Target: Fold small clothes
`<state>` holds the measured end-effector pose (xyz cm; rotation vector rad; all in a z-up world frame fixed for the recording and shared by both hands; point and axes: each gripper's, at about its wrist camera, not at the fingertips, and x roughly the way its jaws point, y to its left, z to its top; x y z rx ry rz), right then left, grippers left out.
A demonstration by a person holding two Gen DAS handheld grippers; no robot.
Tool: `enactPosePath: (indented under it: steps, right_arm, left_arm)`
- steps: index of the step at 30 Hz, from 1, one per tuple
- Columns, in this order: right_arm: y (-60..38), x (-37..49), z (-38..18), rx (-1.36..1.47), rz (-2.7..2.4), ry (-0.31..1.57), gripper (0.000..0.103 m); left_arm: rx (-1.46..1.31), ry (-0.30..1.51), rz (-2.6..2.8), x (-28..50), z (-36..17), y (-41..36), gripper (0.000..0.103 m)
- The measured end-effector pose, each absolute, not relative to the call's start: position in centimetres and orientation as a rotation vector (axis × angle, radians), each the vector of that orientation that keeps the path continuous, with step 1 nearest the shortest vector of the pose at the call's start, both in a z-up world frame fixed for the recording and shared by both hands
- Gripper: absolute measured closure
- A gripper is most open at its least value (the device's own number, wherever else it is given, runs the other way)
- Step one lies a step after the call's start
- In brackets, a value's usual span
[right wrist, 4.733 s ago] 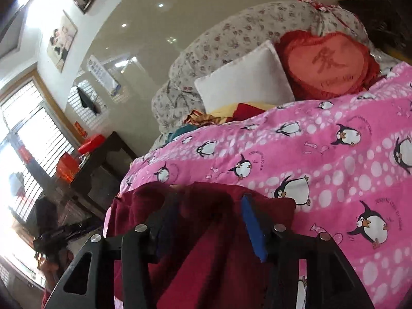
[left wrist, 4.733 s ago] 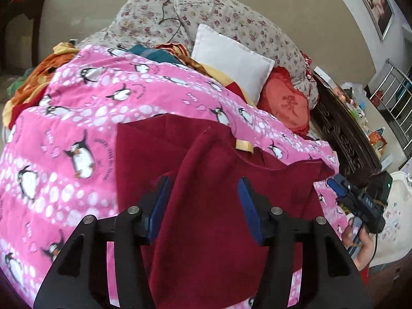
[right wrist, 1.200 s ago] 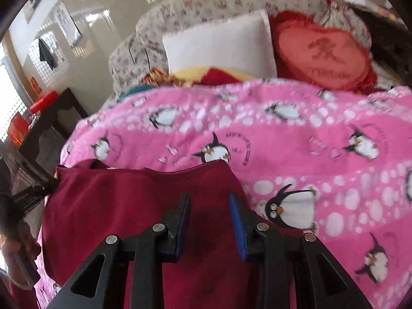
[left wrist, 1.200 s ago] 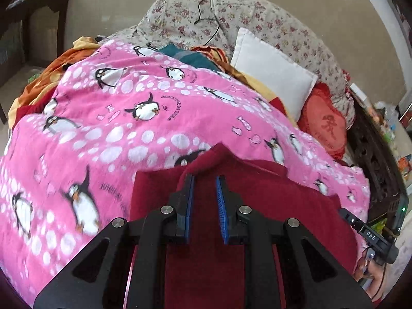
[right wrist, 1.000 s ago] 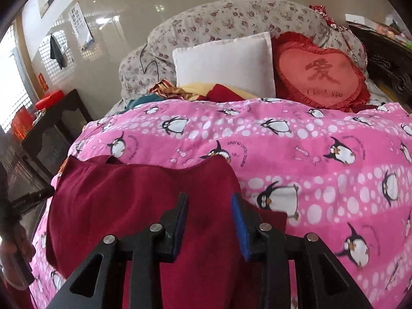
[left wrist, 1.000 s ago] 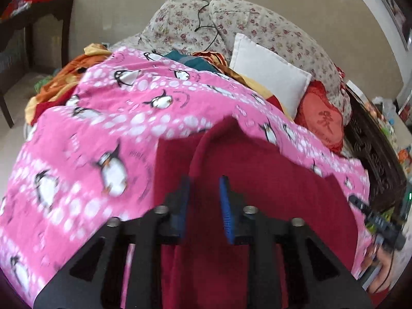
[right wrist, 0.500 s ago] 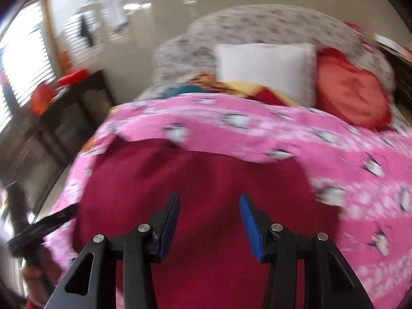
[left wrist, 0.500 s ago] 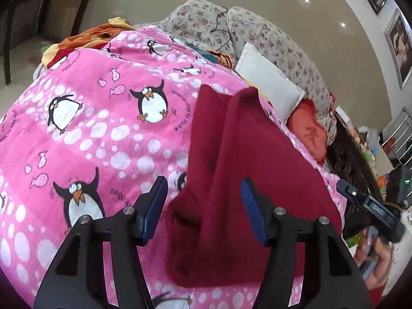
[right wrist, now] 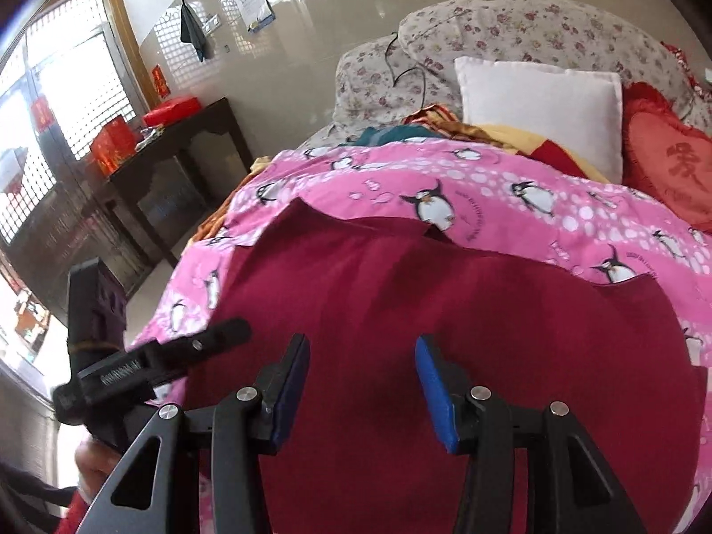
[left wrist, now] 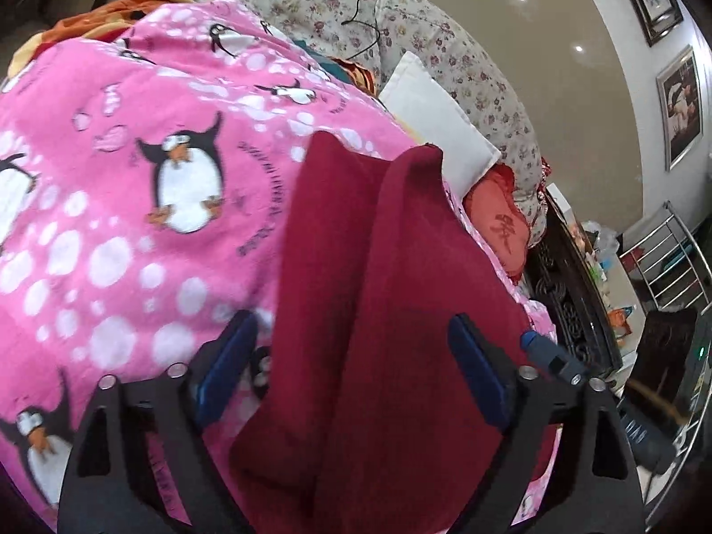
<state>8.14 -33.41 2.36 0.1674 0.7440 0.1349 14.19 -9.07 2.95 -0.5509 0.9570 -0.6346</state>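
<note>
A dark red garment [left wrist: 391, 311] lies folded on the pink penguin blanket [left wrist: 133, 204], with a raised crease running along it. My left gripper [left wrist: 351, 369] hovers low over its near end. Its jaws are opening wide; the cloth lies between the blue pads [left wrist: 227, 356], which do not press on it. In the right wrist view the garment [right wrist: 445, 293] spreads wide and flat. My right gripper [right wrist: 362, 382] stands open above its near edge, nothing pinched. The left gripper's body [right wrist: 155, 356] and the hand [right wrist: 93, 454] holding it show at the left.
At the head of the bed lie a white pillow [right wrist: 538, 107], a red heart cushion [right wrist: 667, 164], floral pillows [right wrist: 511, 31] and loose clothes [right wrist: 400, 133]. A dark side table [right wrist: 178, 169] with red boxes stands left of the bed. A carved dark cabinet [left wrist: 574, 307] stands on the other side.
My left gripper has let go of the garment's lifted fold, opened wide and sunk. The cloth now rests on the blanket. My right gripper has slid left over the garment and opened a little.
</note>
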Motion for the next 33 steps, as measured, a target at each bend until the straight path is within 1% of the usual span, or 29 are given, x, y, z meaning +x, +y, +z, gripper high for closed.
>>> enactPosePath:
  steps: [1,3,7,11,15,33]
  right_arm:
    - [-33.7,8.2,2.3,0.163,0.124,0.735,0.056]
    - [-34.3,8.4,1.9,0.143,0.086,0.728,0.056]
    - [-35.3,8.8,0.1,0.134,0.049,0.730,0.055]
    - [-35.9,8.1,-0.6,0.178,0.055,0.660,0.055]
    - [-35.5,8.0,-0.8,0.153,0.061,0.651,0.052]
    - [-36.7,7.9,-0.3,0.242,0.107,0.671,0.051]
  left_arm:
    - [-0.548,0.966,-0.630,14.3,3.0,-9.3,0.008]
    - [-0.524,0.974,-0.636,14.5,3.3,-10.0,0.004]
    - [-0.455,0.935,-0.639,13.7,3.1,-10.6,0.004]
    - [-0.358,0.917,-0.607,13.0,3.0,-11.5,0.004]
    - [-0.278,0.892,-0.579,12.3,2.8,-12.3,0.004]
    - [-0.255,0.876,-0.563,12.1,2.7,-12.6,0.004]
